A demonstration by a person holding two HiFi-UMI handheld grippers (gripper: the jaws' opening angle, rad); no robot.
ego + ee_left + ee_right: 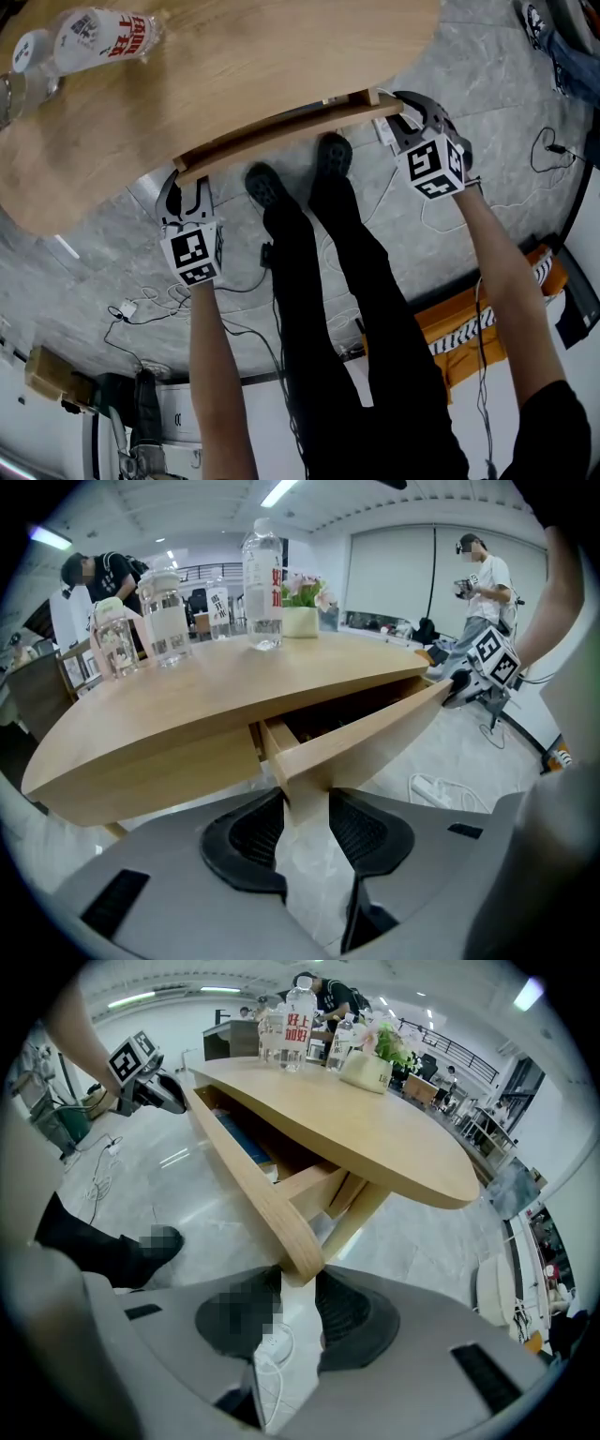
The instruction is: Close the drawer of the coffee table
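The oval wooden coffee table (234,66) has its drawer partly pulled out. In the head view the drawer front (291,127) sticks out below the tabletop's edge. My left gripper (186,187) is closed over the front's left end, and my right gripper (408,111) over its right end. In the left gripper view the drawer front (366,738) ends between the pads of the left gripper (307,803), and the dark drawer cavity shows behind it. In the right gripper view the front's corner (295,1260) sits between the jaws of the right gripper (300,1290).
A water bottle (94,37) and glass jars stand on the tabletop, with a small flower pot (300,621) at its far side. The person's legs and shoes (300,187) stand in front of the drawer. Cables (141,305) lie on the grey floor. Other people stand in the background.
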